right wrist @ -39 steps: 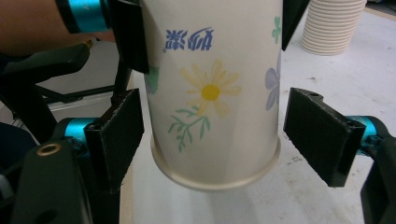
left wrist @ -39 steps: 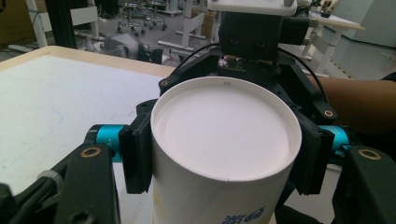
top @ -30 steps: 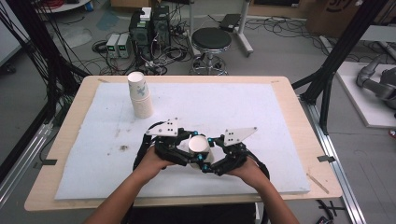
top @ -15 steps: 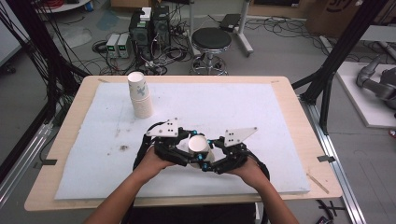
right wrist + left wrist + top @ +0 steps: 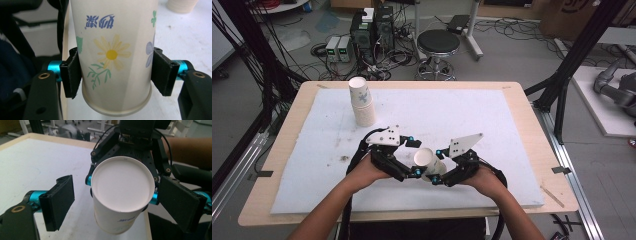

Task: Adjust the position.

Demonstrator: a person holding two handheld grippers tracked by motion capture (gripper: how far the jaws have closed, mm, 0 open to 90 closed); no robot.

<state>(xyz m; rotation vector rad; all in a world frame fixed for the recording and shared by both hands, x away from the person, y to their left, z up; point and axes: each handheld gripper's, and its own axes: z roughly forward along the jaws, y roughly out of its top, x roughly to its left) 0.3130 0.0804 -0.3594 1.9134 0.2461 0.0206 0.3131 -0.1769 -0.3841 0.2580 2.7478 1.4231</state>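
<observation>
Now, one paper cup between two grippers, near the desk's front edge.
Right gripper fingers clench its sides; left gripper fingers are spread, released, facing its base. One cup stack stands well behind.

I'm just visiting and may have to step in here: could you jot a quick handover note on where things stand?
Right gripper: jaws shut on the flowered paper cup, held above the mat.
Left gripper: jaws open either side of that cup's base, not pressing.
Cup stack: standing at the mat's far left.
Done: one cup is held apart from the stack.
Left: probably pass the cup to the left gripper or set it down.
</observation>
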